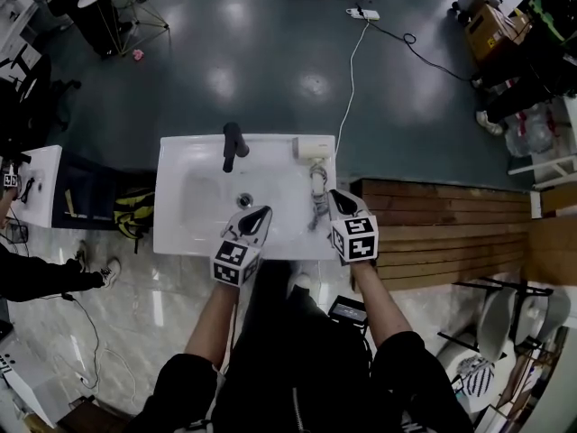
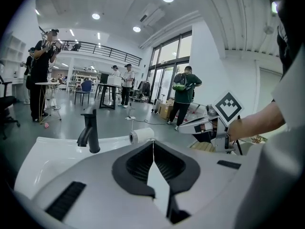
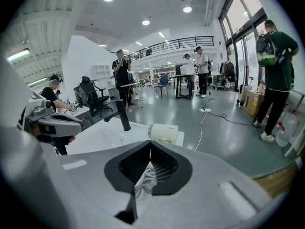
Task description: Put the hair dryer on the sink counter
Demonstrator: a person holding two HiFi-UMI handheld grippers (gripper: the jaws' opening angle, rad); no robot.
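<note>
A white hair dryer [image 1: 312, 148] lies on the back right corner of the white sink counter [image 1: 180, 165], its barrel also showing in the left gripper view [image 2: 141, 136] and the right gripper view [image 3: 163, 132]. Its grey coiled cord [image 1: 318, 197] trails toward the front along the counter's right side. My right gripper [image 1: 332, 193] hangs just over that cord, its jaws shut tip to tip [image 3: 150, 143]; the cord [image 3: 143, 182] shows below them. My left gripper [image 1: 268, 210] is shut with nothing in it [image 2: 153, 141], above the basin's front.
A black faucet [image 1: 233, 144] stands at the back of the basin. A wooden platform [image 1: 442, 233] adjoins the counter on the right. A white cable runs across the floor to a power strip [image 1: 362, 13]. A yellow-black bag [image 1: 135, 213] lies left of the sink. People stand around the hall.
</note>
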